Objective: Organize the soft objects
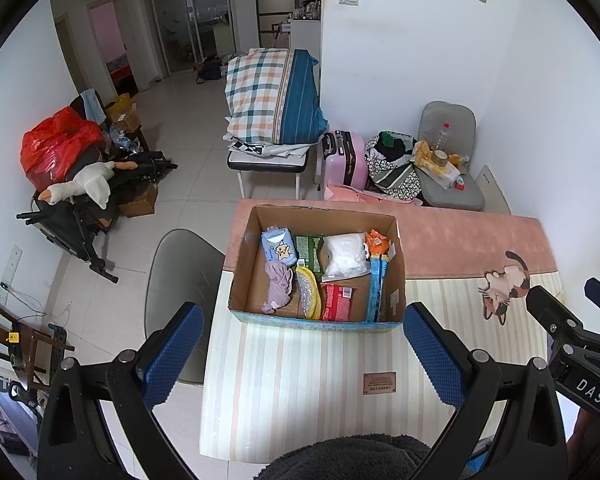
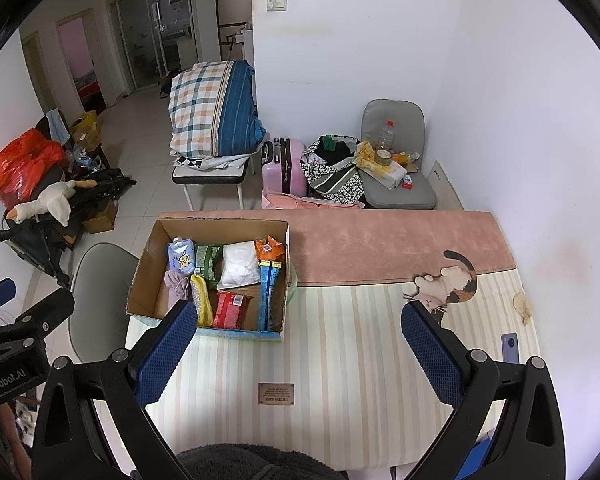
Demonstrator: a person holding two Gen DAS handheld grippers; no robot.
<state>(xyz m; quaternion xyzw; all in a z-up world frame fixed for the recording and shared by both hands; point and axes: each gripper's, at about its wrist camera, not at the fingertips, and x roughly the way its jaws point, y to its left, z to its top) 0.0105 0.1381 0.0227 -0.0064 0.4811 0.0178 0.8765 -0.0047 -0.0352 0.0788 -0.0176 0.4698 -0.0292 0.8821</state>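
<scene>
An open cardboard box (image 1: 244, 264) (image 2: 144, 276) stands on the striped table mat (image 1: 300, 380) (image 2: 340, 352). Inside lie a purple cloth (image 1: 278, 286) (image 2: 177, 285), a yellow soft item (image 1: 310, 292) (image 2: 204, 300), a white bag (image 1: 346, 256) (image 2: 240, 266), a blue pouch (image 1: 278, 246) (image 2: 181, 258), a red pack (image 1: 338, 302) (image 2: 230, 308) and other packets. My left gripper (image 1: 300, 344) is open and empty, held above the mat in front of the box. My right gripper (image 2: 296, 340) is open and empty, to the right of the box.
A grey chair (image 1: 180, 276) (image 2: 96, 292) stands left of the table. A phone (image 2: 510, 347) lies at the mat's right edge. A dark fuzzy garment (image 1: 348, 458) (image 2: 252, 462) fills the bottom edge. Beyond the table are a suitcase (image 1: 346, 160), bags and a second chair (image 2: 400, 184).
</scene>
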